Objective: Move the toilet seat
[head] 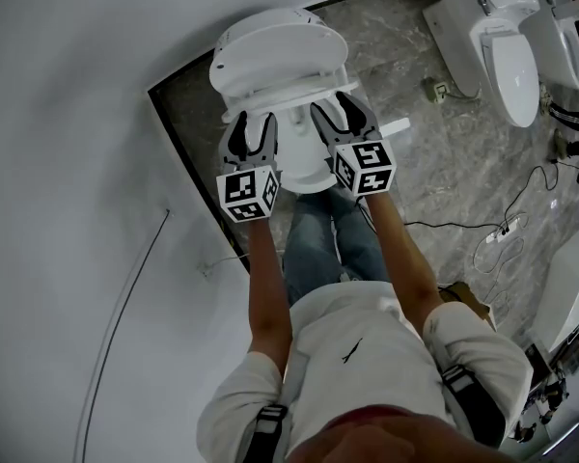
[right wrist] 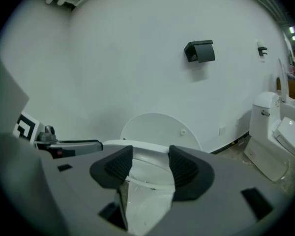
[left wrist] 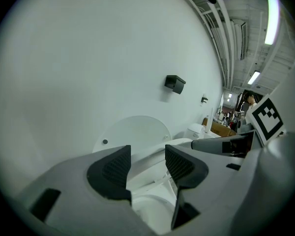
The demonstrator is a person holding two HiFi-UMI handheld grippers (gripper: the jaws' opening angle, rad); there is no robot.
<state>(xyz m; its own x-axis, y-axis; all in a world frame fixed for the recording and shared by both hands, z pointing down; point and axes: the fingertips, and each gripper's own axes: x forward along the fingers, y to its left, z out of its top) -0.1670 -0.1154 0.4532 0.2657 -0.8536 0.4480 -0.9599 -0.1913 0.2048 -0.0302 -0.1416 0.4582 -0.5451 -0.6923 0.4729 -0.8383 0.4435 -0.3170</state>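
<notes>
Left gripper [head: 252, 123] and right gripper [head: 336, 109] met at the front rim of the toilet seat [head: 288, 87].
On the left, the jaws stood apart with the rim crossing the gap and no pad plainly pressing it. The seat lay between the upright lid [head: 270, 46] and the bowl [head: 304, 167], seemingly lifted partway. On the right, the jaws were likewise apart around the rim. The seat looked like stiff, smooth, fairly light plastic, hinged at the rear. It was probably slippery and best taken at the front rim, both sides together.

toilet [head: 280, 56] against wall [head: 77, 114] | left claw [head: 254, 125], right claw [head: 336, 111] side by side at its front | second toilet [head: 492, 37] to the right
</notes>
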